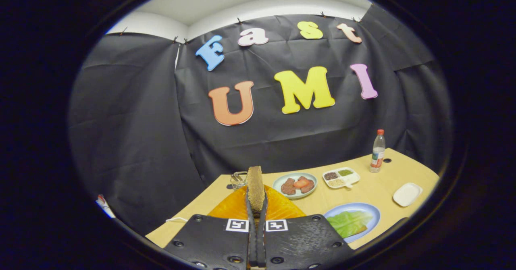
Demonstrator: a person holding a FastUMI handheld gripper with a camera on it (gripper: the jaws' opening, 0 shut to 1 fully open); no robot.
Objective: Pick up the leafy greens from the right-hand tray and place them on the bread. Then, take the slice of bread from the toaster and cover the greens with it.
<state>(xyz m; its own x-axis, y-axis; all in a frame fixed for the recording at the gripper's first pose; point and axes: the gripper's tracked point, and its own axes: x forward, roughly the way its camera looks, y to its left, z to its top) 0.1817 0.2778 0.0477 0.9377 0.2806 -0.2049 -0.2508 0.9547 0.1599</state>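
My gripper (256, 200) is shut on a brown slice of bread (255, 183), held upright and edge-on between the fingers, raised above the table. Right below and behind the slice sits an orange toaster (282, 207), partly hidden by the gripper body. To the right of the fingers a blue plate (373, 211) carries the leafy greens (347, 223), which lie on top of another slice whose brown edge (360, 230) peeks out beneath them.
Beyond the fingers a pale plate (312, 179) holds pieces of meat. A white divided tray (354, 178) of seasonings stands to its right, then a clear bottle (377, 151) with a red cap. A small white dish (407, 194) sits near the table's right edge.
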